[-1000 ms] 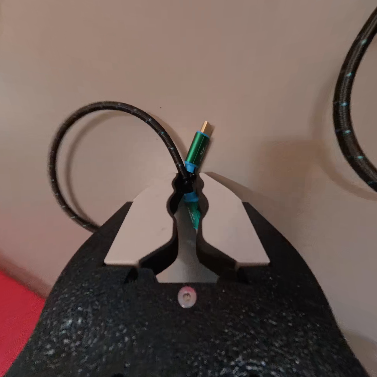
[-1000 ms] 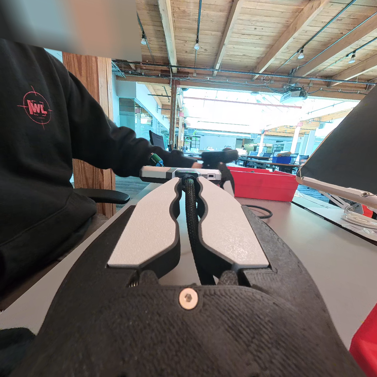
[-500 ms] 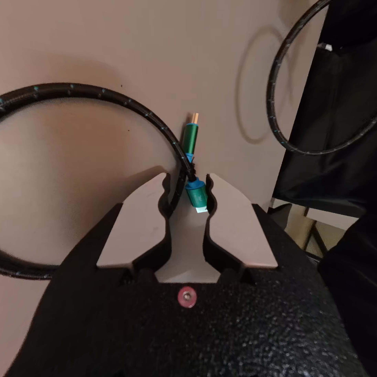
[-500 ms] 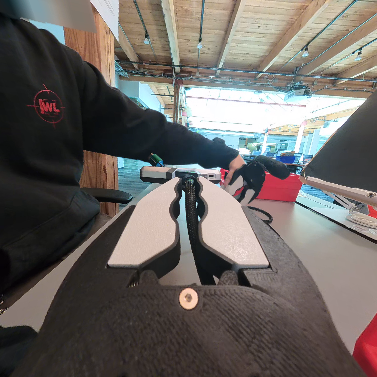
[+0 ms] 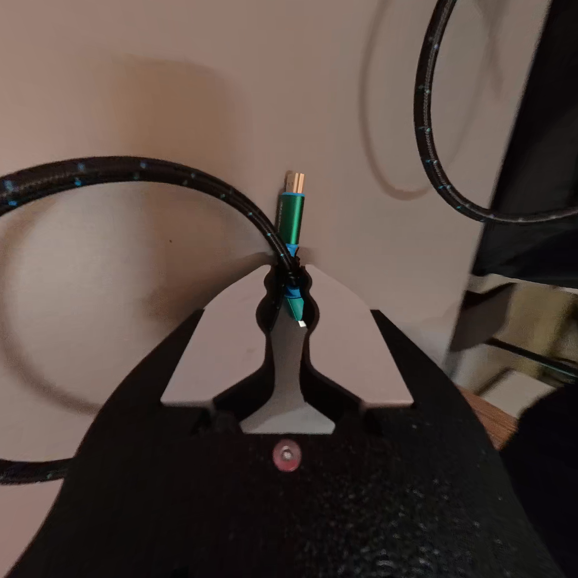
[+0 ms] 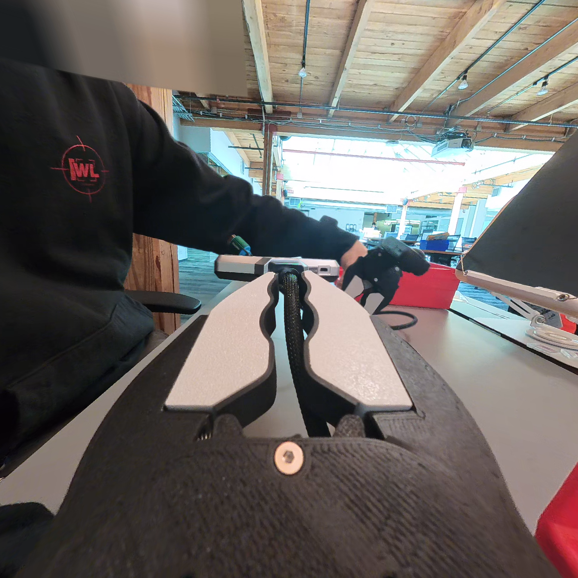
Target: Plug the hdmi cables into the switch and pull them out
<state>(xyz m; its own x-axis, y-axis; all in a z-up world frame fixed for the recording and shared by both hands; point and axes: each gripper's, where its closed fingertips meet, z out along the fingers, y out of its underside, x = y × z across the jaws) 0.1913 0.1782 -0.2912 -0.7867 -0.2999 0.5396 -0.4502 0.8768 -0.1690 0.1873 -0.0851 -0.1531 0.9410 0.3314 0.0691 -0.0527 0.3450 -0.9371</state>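
Observation:
In the right wrist view my right gripper (image 6: pixel 289 275) is shut on a black braided HDMI cable (image 6: pixel 294 337). Its plug end meets the near face of the silver and black switch (image 6: pixel 237 266). A green plug (image 6: pixel 239 244) sticks out of the switch's far side. My left gripper (image 6: pixel 372 291) points down at the table, right of the switch. In the left wrist view the left gripper (image 5: pixel 289 269) is shut on the neck of a green, gold-tipped HDMI plug (image 5: pixel 291 215). Its cable (image 5: pixel 125 170) loops left. A second green shape (image 5: pixel 295 308) between the fingers may be a reflection.
A person in a black hoodie (image 6: pixel 78 250) sits at the table's left edge, with an arm reaching over the switch. A red bin (image 6: pixel 428 287) stands behind the left gripper. A black slanted panel (image 6: pixel 531 225) is at the right. Another cable loop (image 5: pixel 431 150) lies right of the plug.
The left gripper moved from left of the switch to its right. It opened around the cable half a second ago and is now shut on the plug's neck. The right gripper has not moved.

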